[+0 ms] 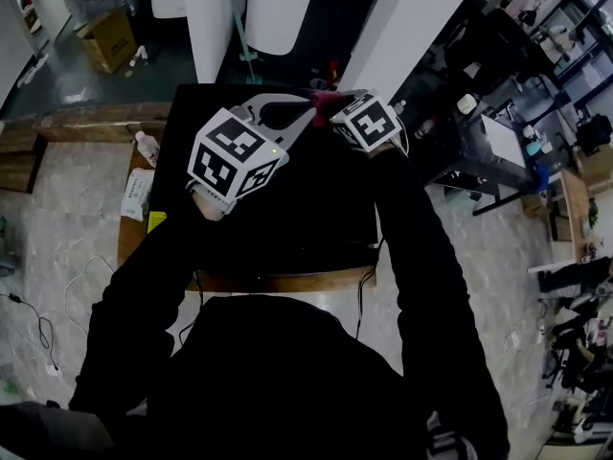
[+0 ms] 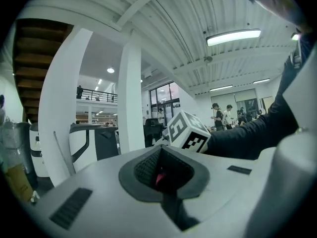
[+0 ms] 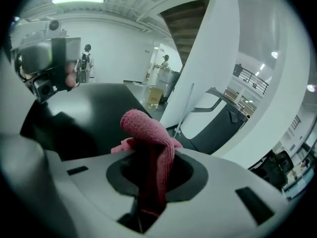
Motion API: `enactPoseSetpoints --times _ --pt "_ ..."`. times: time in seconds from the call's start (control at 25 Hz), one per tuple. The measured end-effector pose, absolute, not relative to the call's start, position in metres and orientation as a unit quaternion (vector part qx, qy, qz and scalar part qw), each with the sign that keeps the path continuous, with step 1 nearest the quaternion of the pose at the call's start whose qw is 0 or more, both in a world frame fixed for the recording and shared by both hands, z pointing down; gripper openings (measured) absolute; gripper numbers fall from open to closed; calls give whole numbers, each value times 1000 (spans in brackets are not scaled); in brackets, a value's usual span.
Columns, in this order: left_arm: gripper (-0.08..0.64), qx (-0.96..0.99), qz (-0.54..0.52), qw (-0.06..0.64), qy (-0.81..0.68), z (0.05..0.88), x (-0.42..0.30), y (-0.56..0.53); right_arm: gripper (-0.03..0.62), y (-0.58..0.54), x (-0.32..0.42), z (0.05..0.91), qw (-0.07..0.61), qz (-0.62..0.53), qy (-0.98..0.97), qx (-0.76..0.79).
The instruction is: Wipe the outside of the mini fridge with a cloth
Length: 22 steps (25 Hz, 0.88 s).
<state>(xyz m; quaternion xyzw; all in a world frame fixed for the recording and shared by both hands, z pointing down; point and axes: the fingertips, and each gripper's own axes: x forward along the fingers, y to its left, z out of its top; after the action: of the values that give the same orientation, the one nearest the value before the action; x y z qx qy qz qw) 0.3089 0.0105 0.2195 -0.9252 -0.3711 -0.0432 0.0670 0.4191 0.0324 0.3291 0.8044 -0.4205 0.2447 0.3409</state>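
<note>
Head view: over the black fridge's (image 1: 278,209) far edge, right claw (image 3: 148,185) is clamped on a pink cloth (image 3: 143,125); left claw (image 2: 159,176) pinches a corner. Soft, light, floppy: likely best gripped bunched.

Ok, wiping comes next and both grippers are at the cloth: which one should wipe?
Right. The right gripper is shut on the bulk of the pink cloth, above the top of the black mini fridge. The left gripper shows only a pink sliver between its jaws.
</note>
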Motion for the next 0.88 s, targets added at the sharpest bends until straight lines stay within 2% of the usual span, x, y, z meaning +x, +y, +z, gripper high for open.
enactPoseSetpoints --times 0.28,0.4,0.56,0.88 --pt "2 -936 -38 47 -347 212 306 -18 83 18 469 322 359 235 -390 815" --pt "3 -940 -24 37 -338 199 289 -27 83 18 462 303 379 203 -383 817" --pt "2 -949 3 30 -313 180 248 -44 83 21 395 247 373 143 -404 823" --pt "2 -968 63 49 -240 146 131 -53 83 31 186 176 337 49 -497 798"
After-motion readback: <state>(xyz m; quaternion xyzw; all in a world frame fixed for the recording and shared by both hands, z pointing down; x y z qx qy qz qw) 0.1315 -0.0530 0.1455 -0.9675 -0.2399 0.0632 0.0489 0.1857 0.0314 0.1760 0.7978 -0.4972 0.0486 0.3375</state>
